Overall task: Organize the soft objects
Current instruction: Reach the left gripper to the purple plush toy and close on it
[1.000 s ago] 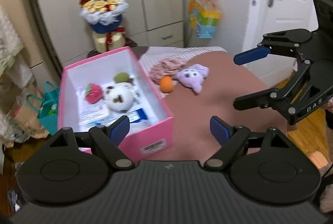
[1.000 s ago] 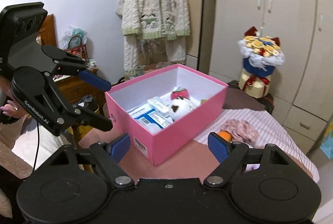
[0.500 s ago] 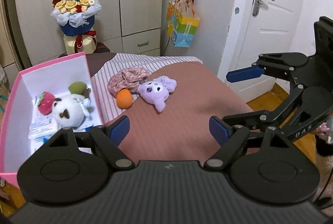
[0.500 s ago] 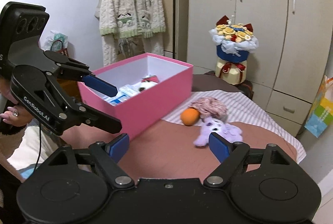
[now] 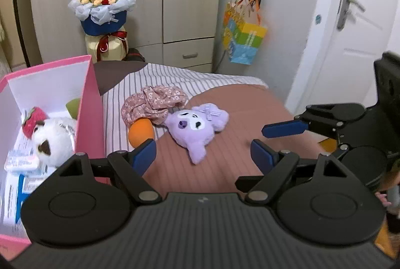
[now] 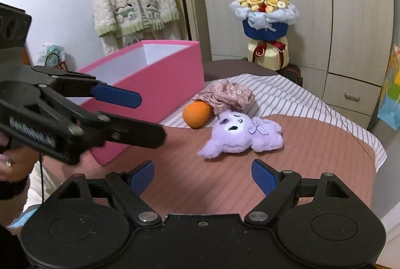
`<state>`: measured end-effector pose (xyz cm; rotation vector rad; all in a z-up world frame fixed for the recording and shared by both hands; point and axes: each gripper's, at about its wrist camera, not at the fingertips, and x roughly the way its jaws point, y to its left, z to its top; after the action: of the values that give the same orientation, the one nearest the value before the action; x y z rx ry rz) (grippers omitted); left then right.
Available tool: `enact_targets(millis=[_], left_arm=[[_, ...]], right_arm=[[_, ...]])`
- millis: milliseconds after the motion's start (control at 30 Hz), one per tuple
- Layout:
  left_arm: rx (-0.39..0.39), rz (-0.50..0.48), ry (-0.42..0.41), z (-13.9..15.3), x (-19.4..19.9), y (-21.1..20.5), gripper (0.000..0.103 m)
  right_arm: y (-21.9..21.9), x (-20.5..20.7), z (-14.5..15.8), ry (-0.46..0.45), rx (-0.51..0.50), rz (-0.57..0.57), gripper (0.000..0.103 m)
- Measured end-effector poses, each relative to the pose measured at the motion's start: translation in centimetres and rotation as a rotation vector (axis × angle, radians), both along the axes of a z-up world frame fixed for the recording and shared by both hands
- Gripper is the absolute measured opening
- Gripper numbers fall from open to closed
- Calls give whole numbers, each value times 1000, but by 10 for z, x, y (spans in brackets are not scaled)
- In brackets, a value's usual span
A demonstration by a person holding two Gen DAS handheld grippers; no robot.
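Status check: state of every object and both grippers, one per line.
Pink box: open, partly filled.
White plush: in the box.
Strawberry plush: in the box.
Purple plush: lying on the bed, outside the box.
Orange ball: on the bed, partly under the floral cloth.
Floral cloth: crumpled on the bed.
Left gripper: open, empty.
Right gripper: open, empty.
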<state>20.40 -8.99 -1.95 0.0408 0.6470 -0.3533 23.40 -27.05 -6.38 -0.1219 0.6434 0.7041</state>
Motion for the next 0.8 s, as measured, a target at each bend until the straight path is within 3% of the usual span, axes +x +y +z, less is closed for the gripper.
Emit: enact_targets(millis=[133,267,433,667,800], left_arm=[[-36,8,26,-14,24,-9,81],[-76,89,11,-27,47,-14,80],[-130,178,60,-44,77,-13,80],[-128,234,145,-62,96,-11,69],[-170,215,175,-69,99,-10,59]], right_arm=[[6,18,-11,-38,-41,1,90],[9,42,-21,-57,-58,-23,90],[13,68,-28,-67,-64,-5,91],[12,100,-47,-1,-58,34,100],[12,106,-55,29,-25,44,101]])
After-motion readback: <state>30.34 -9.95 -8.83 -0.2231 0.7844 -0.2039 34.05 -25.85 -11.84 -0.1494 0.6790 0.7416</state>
